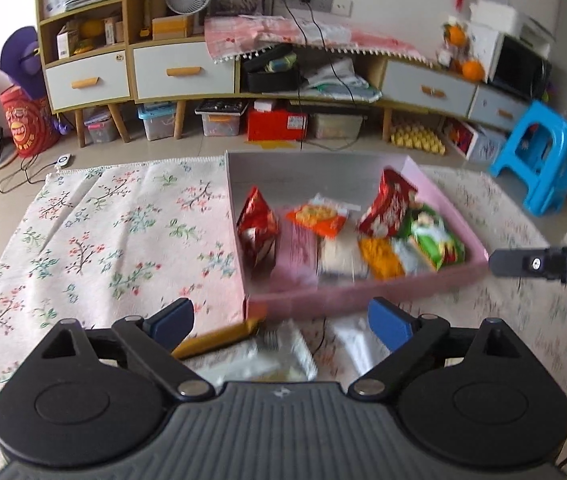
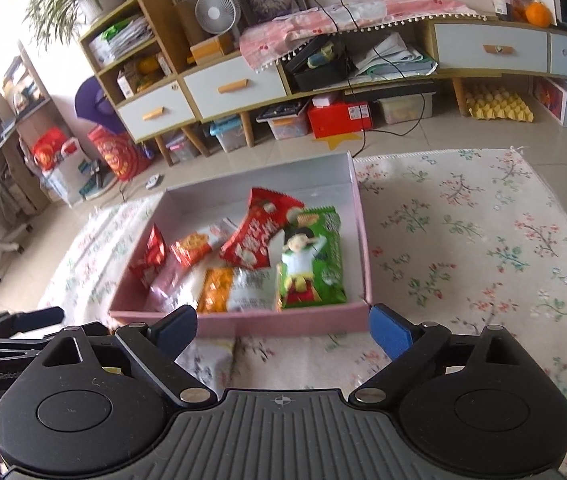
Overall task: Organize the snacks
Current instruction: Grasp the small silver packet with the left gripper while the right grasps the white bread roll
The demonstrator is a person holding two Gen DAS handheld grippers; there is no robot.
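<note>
Floral tabletop in a living room, wall cabinets behind. Nearest, the left gripper and right gripper both hold their blue-padded fingers spread wide, nothing between them; loose packets lie blurred under the left one. Beyond, the pink box holds the snacks: a green packet with its long axis running near to far, and a red packet tilted against it. Printing unreadable.

Glossy foil snack bags lie in a matt pink cardboard box. The box sits on a soft woven floral cloth, beyond which the tiled floor shines.
</note>
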